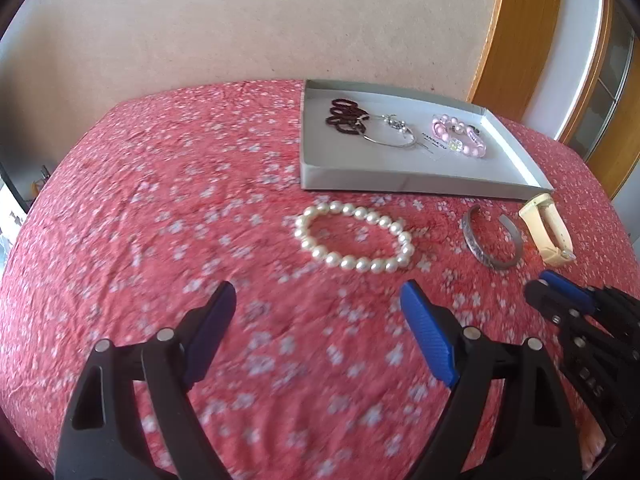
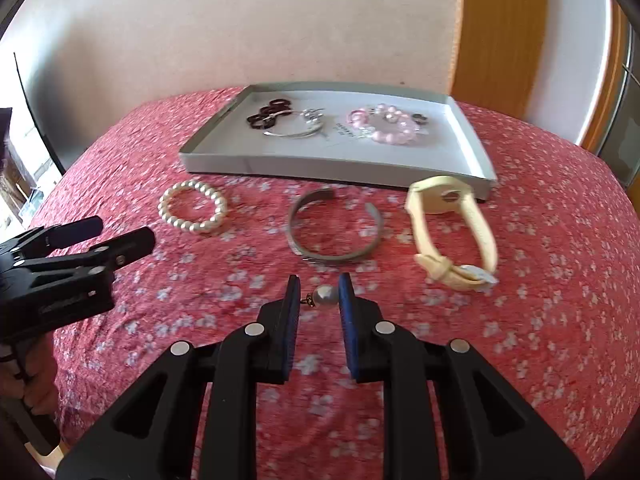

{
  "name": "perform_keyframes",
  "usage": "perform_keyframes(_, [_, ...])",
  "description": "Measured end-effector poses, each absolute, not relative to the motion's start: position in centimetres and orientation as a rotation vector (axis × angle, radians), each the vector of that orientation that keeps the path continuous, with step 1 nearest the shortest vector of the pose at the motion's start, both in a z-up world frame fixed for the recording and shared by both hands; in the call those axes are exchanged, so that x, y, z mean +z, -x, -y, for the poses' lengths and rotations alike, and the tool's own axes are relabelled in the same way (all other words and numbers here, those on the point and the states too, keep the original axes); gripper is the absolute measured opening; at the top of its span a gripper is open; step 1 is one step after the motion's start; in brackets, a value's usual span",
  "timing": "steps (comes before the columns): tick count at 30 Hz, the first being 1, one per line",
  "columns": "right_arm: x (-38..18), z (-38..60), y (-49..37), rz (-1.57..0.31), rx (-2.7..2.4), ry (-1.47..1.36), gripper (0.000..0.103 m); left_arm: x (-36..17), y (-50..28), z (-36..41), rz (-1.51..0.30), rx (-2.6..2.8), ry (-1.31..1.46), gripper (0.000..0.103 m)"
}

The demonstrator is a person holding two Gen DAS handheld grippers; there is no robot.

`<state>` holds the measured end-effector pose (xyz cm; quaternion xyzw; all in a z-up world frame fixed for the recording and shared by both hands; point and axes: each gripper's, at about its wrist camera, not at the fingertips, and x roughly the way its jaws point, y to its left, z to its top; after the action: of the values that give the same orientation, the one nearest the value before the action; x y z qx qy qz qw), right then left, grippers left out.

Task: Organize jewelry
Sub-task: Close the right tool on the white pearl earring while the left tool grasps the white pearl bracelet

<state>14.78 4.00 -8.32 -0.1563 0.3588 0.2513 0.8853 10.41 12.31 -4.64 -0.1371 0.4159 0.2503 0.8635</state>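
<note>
My right gripper [image 2: 320, 292] is shut on a small pearl earring [image 2: 325, 295], held just above the red flowered cloth [image 2: 540, 300]. Beyond it lie a silver cuff [image 2: 336, 258], a cream watch [image 2: 440, 198] and a pearl bracelet [image 2: 196, 227]. My left gripper [image 1: 318, 292] is open with nothing between its fingers, and the pearl bracelet [image 1: 352, 262] lies just ahead of it. A grey tray [image 1: 400, 182] at the back holds dark rings [image 1: 344, 118], a silver bangle [image 1: 390, 142] and a pink bead bracelet [image 1: 460, 136]. The right gripper [image 1: 544, 284] shows at the left wrist view's right edge.
The cloth covers a table against a beige wall. A wooden door frame [image 1: 516, 32] stands at the back right. The silver cuff [image 1: 486, 258] and the cream watch [image 1: 550, 232] lie in front of the tray's right corner. The left gripper [image 2: 126, 231] enters the right wrist view from the left.
</note>
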Motion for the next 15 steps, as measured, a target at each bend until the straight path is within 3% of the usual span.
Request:
perform_keyframes(4, [-7.9, -2.3, -15.5, -0.750, 0.514, 0.306, 0.020, -5.4, -12.6, -13.1, -0.896, 0.588, 0.298, 0.084])
perform_keyframes(7, [-7.8, -1.8, -15.7, -0.746, 0.517, 0.302, 0.020, -5.7, -13.3, -14.7, -0.900, 0.628, 0.348, 0.075])
perform_keyframes(13, [-7.6, -1.6, -15.9, -0.737, 0.526, 0.290, 0.020, -5.8, -13.8, -15.7, -0.906, 0.654, 0.359, 0.050])
perform_keyframes(15, [-7.7, -1.6, -15.9, -0.739, 0.528, 0.286, 0.020, -5.7, -14.1, -15.4, -0.908, 0.653, 0.344, 0.033])
